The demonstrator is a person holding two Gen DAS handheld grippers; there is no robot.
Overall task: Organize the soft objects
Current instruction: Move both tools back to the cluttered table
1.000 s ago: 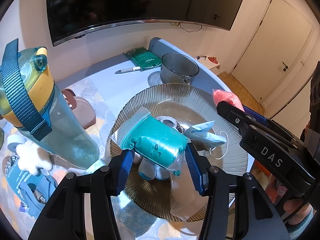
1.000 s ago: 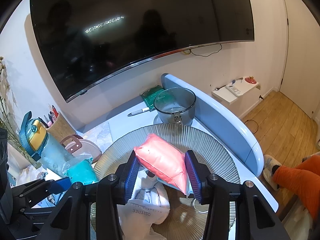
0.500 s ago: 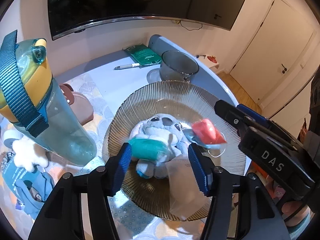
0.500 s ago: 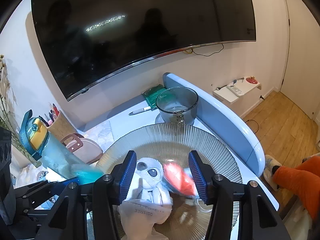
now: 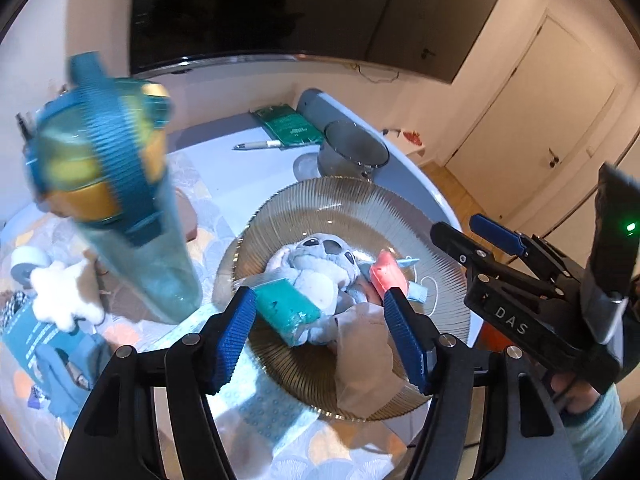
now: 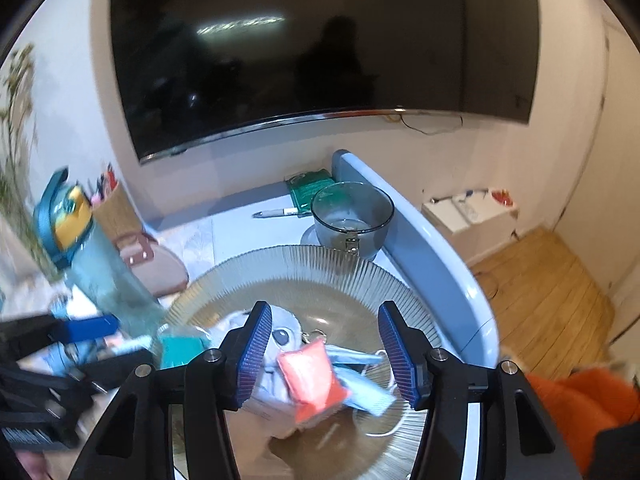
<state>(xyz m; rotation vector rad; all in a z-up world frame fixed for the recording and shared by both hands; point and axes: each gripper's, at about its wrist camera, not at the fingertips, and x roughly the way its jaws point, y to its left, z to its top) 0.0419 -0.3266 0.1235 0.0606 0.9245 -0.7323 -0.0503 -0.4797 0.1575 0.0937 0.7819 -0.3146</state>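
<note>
Main worry from here is the tall water bottle, which stands on the desk just left of the glass plate. It looks close to my left claw, so a sideways swing w/ that hand could knock it over onto the pile or off the desk. Second risk: the teal pouch sits at the plate's near-left side w/ its plastic wrap close to the rim, I judge it could slide off if a finger clips it. The red pouch leans on the grey plush toy and overlaps a light blue face mask; its ear loop could snag a claw tip and drag stuff along.

Both pouches are on the plate w/ the plush, none of them pinched.

Left claw: jaws have just been opening, now apart, nothing between the pads, the teal pouch lying below and just inside the left finger. It points steeply down over the plate's near edge.

Right claw: jaws have also just been widening, now apart. The red pouch shows between the fingers but lies loose on the plate, pads not touching it. It tilts down likewise, coming in from the plate's right side. Right view is blurred, so I can't tell fine contact.
</note>
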